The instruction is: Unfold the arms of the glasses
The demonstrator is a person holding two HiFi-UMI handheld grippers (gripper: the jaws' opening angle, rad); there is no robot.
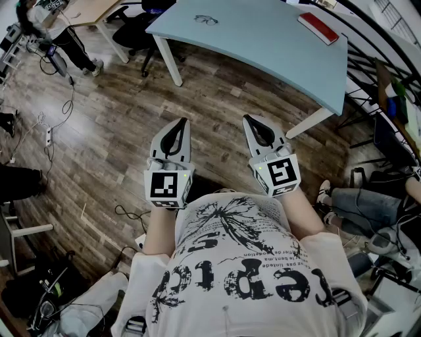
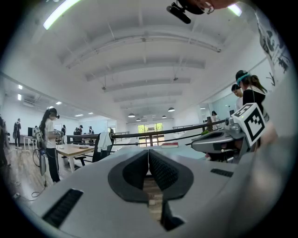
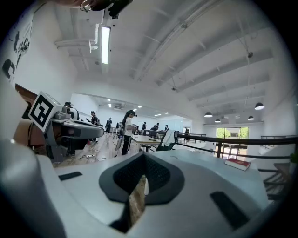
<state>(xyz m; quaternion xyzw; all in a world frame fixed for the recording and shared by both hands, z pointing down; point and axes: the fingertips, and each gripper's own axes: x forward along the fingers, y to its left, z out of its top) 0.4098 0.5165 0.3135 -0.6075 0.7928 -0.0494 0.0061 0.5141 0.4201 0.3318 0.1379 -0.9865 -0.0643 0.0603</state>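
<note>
Currently you hold both grippers above the brown wood-plank floor [image 1: 112, 131]. Your left gripper [image 1: 183, 122] has its jaws clenched together on nothing, and your right gripper [image 1: 248, 119] likewise. The thin dark-framed glasses [image 1: 206, 20] lie on the pale blue rectangular table [image 1: 263, 52] at 12 o'clock, well apart from both.

The person is holding both grippers out ahead of the torso, side by side and roughly level, tips leaning slightly toward each other. The left gripper [image 1: 182, 123] and right gripper [image 1: 248, 119] are each pressing their jaws together on nothing. The left forearm [image 1: 160, 230] and right forearm [image 1: 304, 220] are tucking in close.
</note>
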